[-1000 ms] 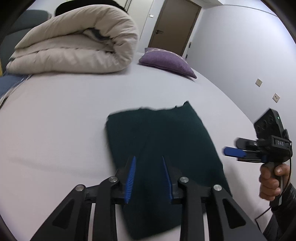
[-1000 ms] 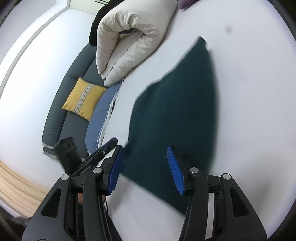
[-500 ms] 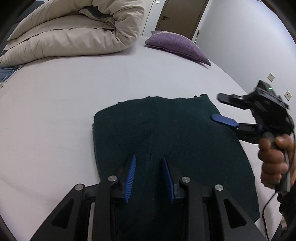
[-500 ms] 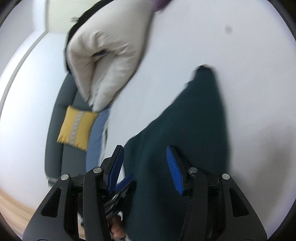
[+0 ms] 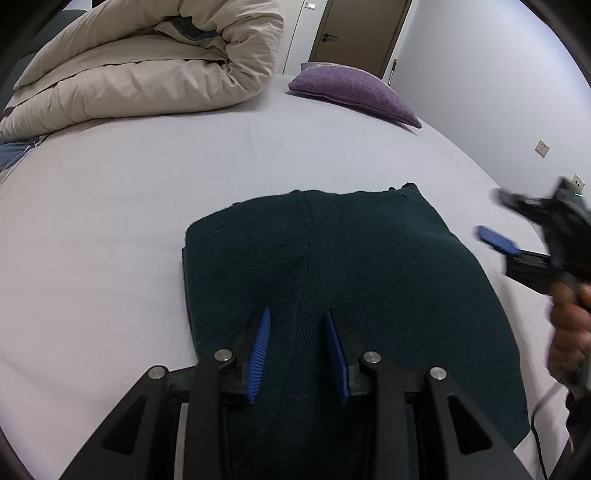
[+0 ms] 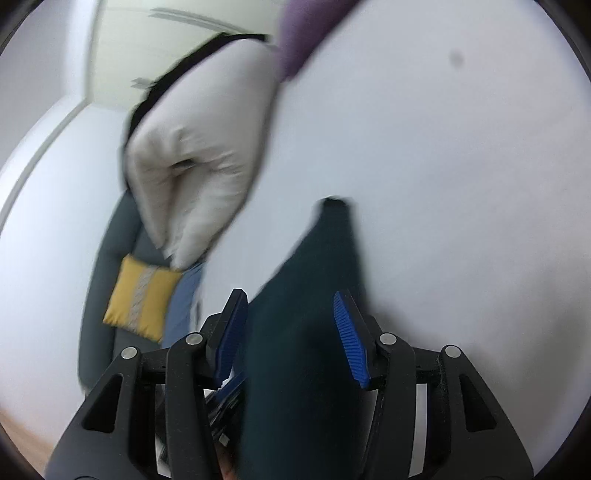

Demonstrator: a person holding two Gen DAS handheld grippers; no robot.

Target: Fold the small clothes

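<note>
A dark green knitted garment (image 5: 332,280) lies folded flat on the white bed sheet (image 5: 110,206). My left gripper (image 5: 297,350) is open, its blue pads hovering over the garment's near edge. My right gripper (image 6: 290,332) is open with the garment (image 6: 306,332) between its jaws, seen edge-on and blurred. In the left wrist view the right gripper (image 5: 513,236) hovers at the garment's right side, open, held by a hand.
A rolled beige duvet (image 5: 147,66) lies at the back of the bed, with a purple pillow (image 5: 351,88) to its right. A brown door (image 5: 362,33) is behind. A grey sofa with a yellow cushion (image 6: 142,299) stands beside the bed.
My left gripper moved forward over the garment's near edge. The right gripper swung to the garment's right side, rose over it, then drew back to the right edge. Both stayed open.
</note>
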